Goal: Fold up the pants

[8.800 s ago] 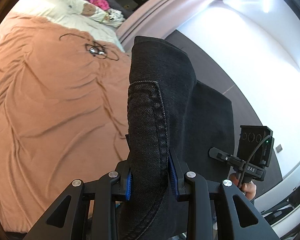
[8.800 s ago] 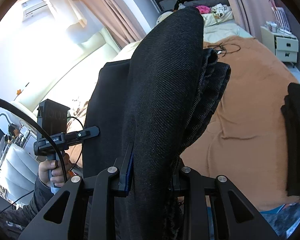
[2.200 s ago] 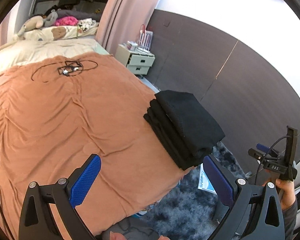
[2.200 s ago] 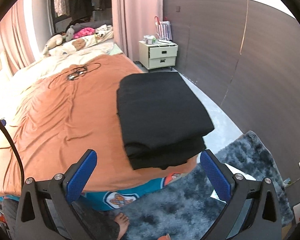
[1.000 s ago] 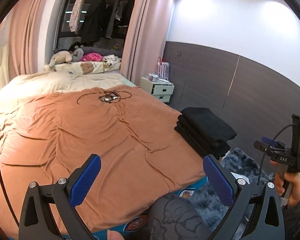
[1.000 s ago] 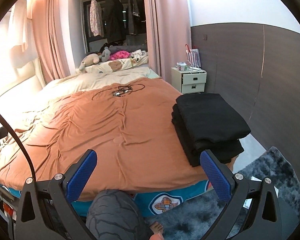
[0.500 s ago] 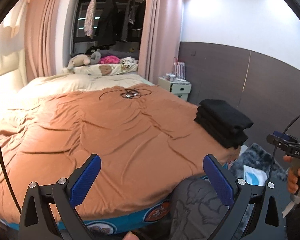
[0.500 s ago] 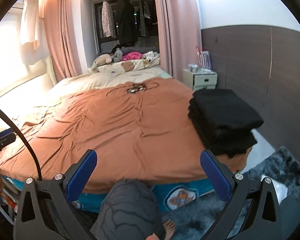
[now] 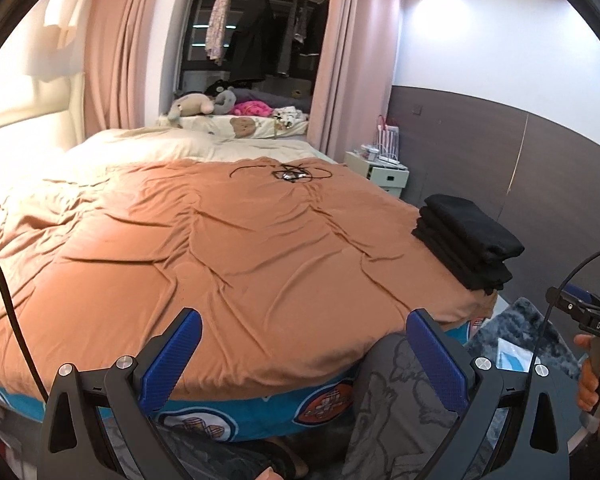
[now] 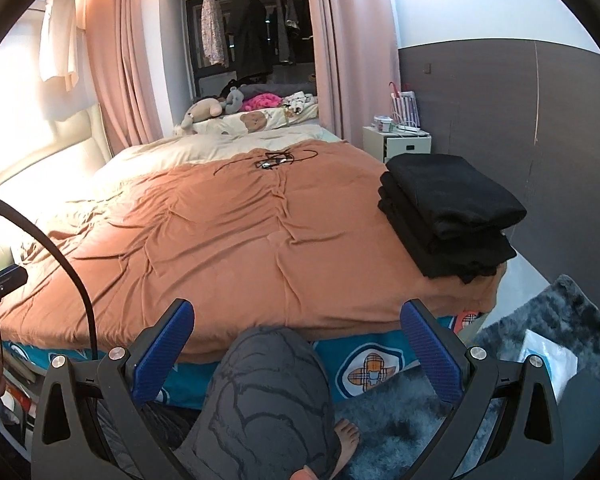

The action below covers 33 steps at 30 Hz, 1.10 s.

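Here, wide bed [image 9: 260,240] covered by rumpled orange sheet, seen from foot end. Folded black pants [image 10: 448,212] stacked at bed's near right corner. Tangled black cable [image 9: 284,172] lies mid-bed; stuffed toys [image 10: 212,110] piled behind pillows; pink curtains [image 10: 128,60], white nightstand [image 10: 400,144], grey rug [image 10: 540,340] seen. "DAS" printed on right gripper [image 9: 598,326]. Both claws spread wide, nothing held: left gripper [image 9: 300,354], right.
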Available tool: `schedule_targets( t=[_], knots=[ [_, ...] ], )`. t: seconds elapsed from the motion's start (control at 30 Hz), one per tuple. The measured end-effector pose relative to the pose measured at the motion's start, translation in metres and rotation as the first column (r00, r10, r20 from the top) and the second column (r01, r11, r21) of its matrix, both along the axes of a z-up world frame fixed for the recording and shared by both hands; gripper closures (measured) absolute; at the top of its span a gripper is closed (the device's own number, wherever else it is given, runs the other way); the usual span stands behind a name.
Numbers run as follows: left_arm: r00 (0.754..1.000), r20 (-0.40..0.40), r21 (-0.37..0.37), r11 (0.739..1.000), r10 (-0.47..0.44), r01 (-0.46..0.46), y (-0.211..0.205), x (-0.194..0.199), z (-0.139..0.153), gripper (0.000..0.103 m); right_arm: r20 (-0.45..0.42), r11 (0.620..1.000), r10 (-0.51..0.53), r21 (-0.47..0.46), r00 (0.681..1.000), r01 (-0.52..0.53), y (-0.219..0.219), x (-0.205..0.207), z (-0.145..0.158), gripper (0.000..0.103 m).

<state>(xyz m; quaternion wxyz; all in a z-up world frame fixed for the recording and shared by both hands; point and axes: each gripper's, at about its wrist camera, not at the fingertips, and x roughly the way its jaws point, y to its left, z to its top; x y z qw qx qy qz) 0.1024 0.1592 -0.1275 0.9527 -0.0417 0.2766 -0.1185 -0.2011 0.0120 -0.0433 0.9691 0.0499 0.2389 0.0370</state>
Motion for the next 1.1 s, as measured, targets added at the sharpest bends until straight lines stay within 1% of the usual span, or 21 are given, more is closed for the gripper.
schedule_targets(
  t=[0.3,0.4,0.7,1.1],
  knots=[
    [1.0,0.002,0.0,1.0,0.014,-0.014,0.003,-0.005,-0.009,0.0,0.008,1.0,0.013,-0.007,1.0,-0.013,0.006,-0.002,-0.001,0.0],
    [1.0,0.006,0.012,1.0,0.018,-0.018,0.001,-0.008,-0.007,0.0,0.011,1.0,0.01,-0.002,1.0,-0.01,0.005,-0.002,-0.002,0.0],
    [1.0,0.006,0.004,1.0,0.017,-0.017,0.002,-0.008,-0.007,0.0,0.017,1.0,0.002,-0.014,1.0,-0.002,0.005,-0.004,-0.011,0.0],
    [1.0,0.017,-0.004,1.0,0.015,-0.015,0.004,-0.012,-0.006,0.0,0.009,1.0,0.006,-0.015,1.0,-0.006,0.009,-0.005,-0.009,0.0]
  ],
)
